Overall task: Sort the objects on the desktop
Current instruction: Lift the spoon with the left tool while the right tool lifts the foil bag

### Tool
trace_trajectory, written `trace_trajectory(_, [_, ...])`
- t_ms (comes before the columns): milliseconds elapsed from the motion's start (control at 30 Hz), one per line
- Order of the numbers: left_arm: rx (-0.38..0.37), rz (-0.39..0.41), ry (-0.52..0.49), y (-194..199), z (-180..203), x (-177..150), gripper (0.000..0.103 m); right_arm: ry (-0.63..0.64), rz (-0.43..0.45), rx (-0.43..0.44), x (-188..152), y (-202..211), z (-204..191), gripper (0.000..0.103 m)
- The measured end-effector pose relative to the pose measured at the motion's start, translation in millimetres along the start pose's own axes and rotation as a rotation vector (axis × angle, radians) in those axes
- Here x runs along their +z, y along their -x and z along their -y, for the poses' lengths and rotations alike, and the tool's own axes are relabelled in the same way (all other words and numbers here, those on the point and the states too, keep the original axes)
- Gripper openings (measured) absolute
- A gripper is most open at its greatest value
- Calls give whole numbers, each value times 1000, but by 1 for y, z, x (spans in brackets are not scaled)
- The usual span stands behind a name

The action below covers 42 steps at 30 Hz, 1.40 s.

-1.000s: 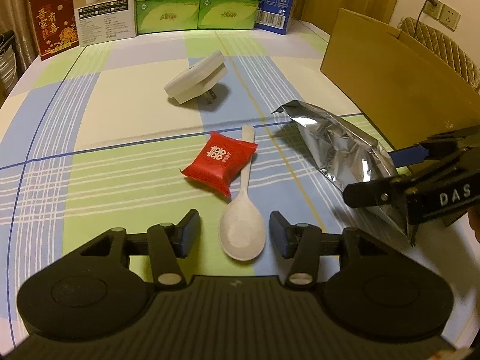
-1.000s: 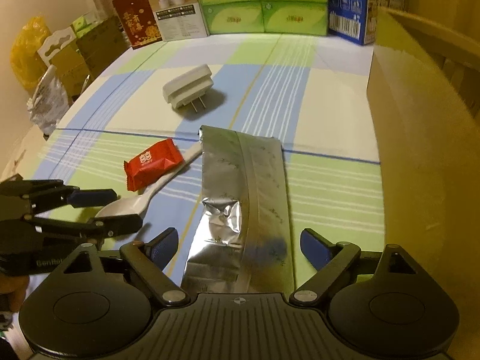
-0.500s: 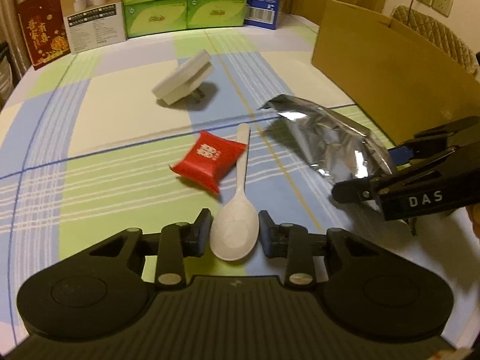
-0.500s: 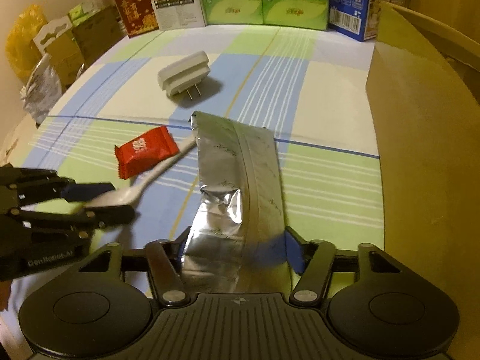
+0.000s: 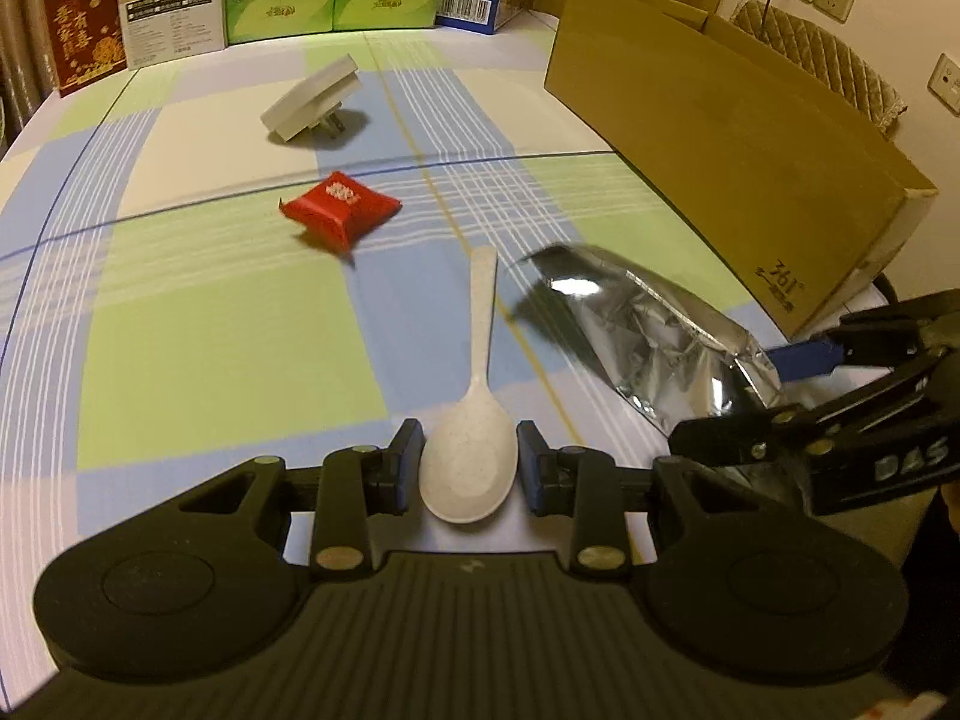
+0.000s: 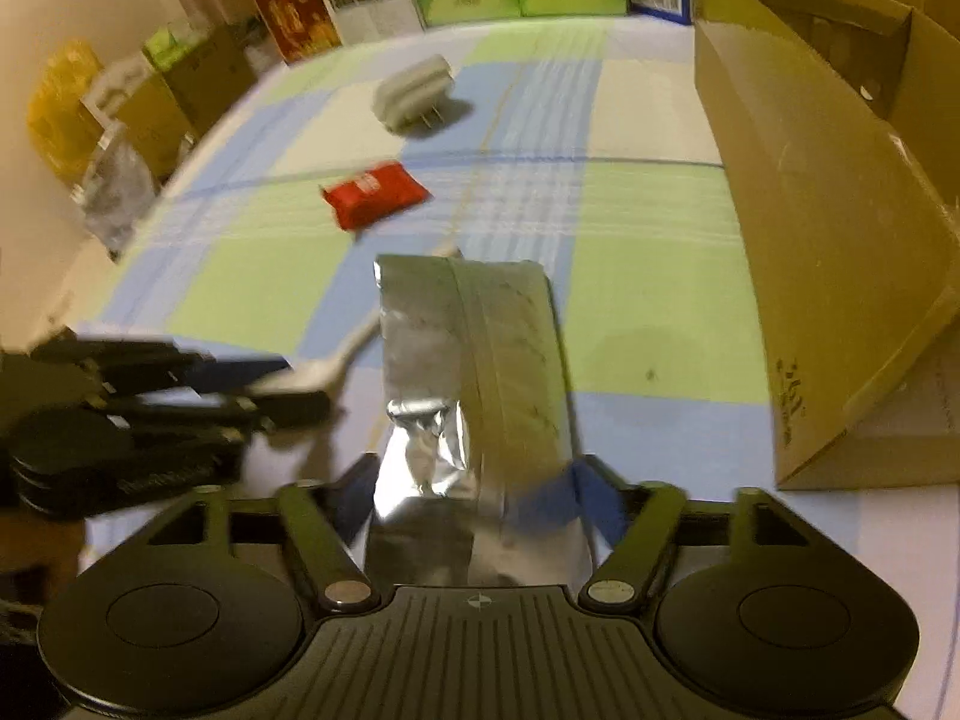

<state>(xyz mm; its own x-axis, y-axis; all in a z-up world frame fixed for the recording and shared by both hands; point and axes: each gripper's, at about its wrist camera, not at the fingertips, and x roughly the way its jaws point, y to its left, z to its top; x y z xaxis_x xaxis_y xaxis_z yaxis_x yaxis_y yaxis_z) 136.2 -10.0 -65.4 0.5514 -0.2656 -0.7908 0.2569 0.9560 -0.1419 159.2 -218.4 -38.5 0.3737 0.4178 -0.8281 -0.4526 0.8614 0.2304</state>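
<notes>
Cardboard box (image 6: 798, 228) rt of foil bag (image 6: 474, 384); red packet (image 6: 375, 195) beyond, blurry.

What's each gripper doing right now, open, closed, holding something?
Left gripper: closed on the white spoon.
Right gripper: closed on the silver foil bag.

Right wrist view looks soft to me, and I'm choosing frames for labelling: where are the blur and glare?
Right wrist view: motion-smeared throughout, worst on the left gripper and red packet. Left wrist view: sharper, though the foil bag shows bright glare and a smeared far edge; fisheye bends the tablecloth lines.
</notes>
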Motion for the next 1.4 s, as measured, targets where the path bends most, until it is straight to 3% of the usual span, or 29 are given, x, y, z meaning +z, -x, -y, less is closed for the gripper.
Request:
trace_trajectory(367, [4, 24, 4, 0, -1, -4, 29, 59, -69, -33, 17, -20, 5, 76])
trace_trajectory(567, [35, 23, -53, -1, 6, -7, 29, 247, -77, -111, 7, -32, -19, 71])
trace_trajectory(967, [74, 20, -78, -2, 14, -10, 28, 239, -42, -112, 8, -30, -15, 55])
trace_trajectory(1033, [74, 22, -72, -2, 14, -9, 28, 244, -36, -108, 7, -29, -16, 45])
trace_trajectory(1400, [55, 75, -7, 6, 9, -6, 27, 159, 60, -93, 10, -13, -12, 40])
